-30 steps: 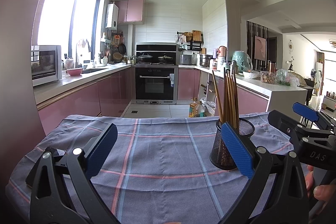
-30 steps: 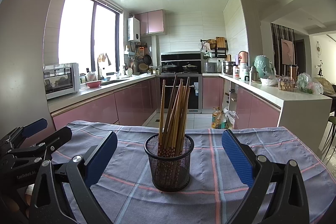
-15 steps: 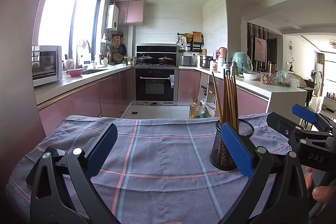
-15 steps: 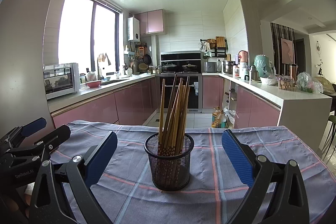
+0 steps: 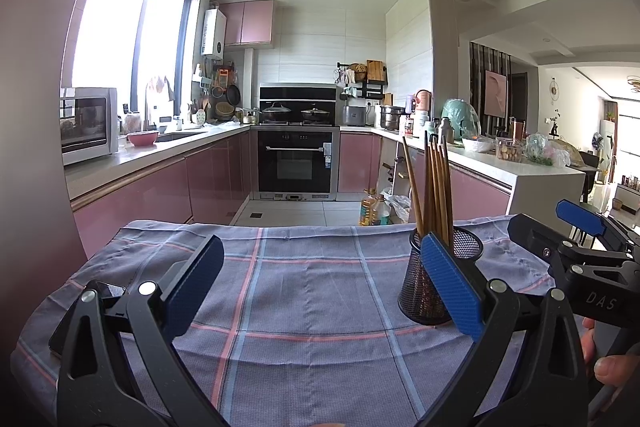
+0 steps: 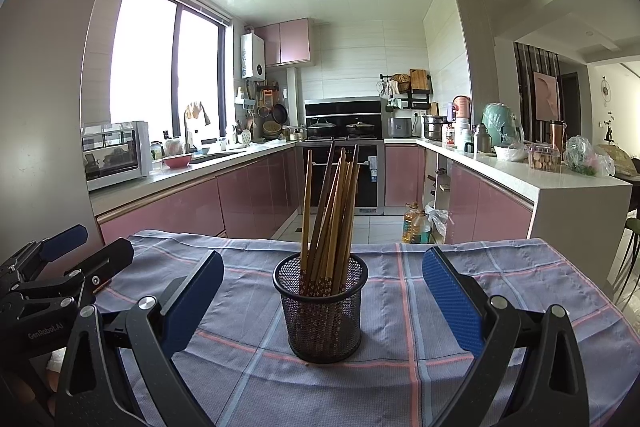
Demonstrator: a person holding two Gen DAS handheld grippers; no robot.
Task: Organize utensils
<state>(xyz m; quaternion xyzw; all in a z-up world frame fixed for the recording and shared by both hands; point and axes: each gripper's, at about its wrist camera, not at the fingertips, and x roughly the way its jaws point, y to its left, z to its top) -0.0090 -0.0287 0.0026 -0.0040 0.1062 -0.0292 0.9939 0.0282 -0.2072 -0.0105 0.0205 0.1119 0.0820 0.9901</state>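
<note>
A black mesh cup stands upright on the plaid cloth, holding a bundle of wooden chopsticks. The right gripper faces the cup, spread wide and empty. The left gripper, left of the cup, is likewise wide apart and holds nothing.

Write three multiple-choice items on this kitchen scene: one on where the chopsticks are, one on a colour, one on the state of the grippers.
1. The chopsticks are
A. flat on the cloth
B. standing in the mesh cup
C. held by a gripper

2. The cloth on the table is
A. plain white
B. green
C. blue-grey with pink and blue lines

3. The left gripper and right gripper are
A. both open
B. both shut
C. one shut

Answers:
1 B, the sticks rise from the cup.
2 C, the checked weave shows.
3 A, the pads stand wide apart, holding nothing.
</note>
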